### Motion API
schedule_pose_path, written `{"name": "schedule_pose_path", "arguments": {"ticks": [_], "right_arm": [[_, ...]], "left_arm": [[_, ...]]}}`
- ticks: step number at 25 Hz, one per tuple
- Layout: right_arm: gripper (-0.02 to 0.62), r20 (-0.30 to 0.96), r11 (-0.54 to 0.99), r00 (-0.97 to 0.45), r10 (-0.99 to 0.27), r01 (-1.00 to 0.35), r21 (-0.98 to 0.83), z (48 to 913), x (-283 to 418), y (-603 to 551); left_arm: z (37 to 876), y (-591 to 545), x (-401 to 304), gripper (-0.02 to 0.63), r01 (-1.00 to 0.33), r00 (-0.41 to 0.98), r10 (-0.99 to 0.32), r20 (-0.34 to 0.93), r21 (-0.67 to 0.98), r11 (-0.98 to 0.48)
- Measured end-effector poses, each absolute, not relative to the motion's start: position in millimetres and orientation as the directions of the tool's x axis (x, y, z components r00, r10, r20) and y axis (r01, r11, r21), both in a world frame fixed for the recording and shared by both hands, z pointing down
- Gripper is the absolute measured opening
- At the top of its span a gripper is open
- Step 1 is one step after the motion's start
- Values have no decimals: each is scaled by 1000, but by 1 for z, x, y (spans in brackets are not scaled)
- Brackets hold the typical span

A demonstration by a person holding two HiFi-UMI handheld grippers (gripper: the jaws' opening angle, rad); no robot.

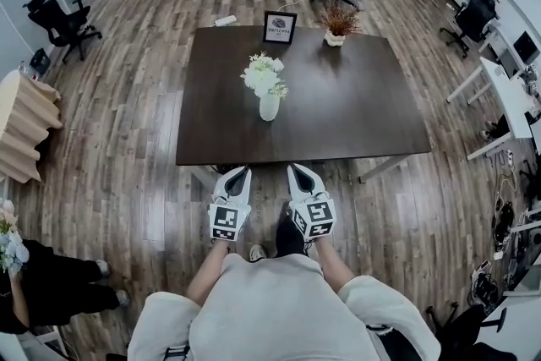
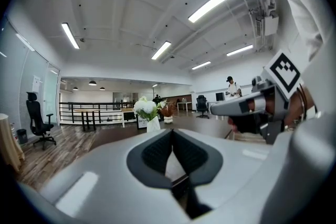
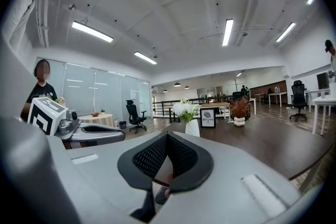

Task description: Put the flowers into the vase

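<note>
So, both grippers are pressed together with nothing between the jaws. The left gripper (image 1: 239, 175) and right gripper (image 1: 297, 173) sit side by side, just off the near edge of the dark table (image 1: 363, 123). The white flowers (image 1: 264, 73) are standing in the white vase (image 1: 269, 106) around the table's middle (upright, well apart from both grippers). A framed sign (image 1: 280, 27) and a small potted plant (image 1: 340, 23) sit near the far edge.
</note>
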State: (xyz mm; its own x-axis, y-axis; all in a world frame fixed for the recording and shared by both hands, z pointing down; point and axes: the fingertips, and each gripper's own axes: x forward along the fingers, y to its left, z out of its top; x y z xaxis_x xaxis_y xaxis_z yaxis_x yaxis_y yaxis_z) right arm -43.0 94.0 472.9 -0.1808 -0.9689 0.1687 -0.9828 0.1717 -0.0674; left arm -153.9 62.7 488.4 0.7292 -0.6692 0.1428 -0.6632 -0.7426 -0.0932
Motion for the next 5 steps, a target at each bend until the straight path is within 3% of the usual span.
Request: {"name": "schedule_pose_path", "arguments": {"ticks": [5], "right_arm": [[-5, 168, 172, -181, -969, -983, -67, 473, -42, 97]], "left_arm": [[492, 66, -150, 9, -663, 729, -668, 150, -90, -743]]}}
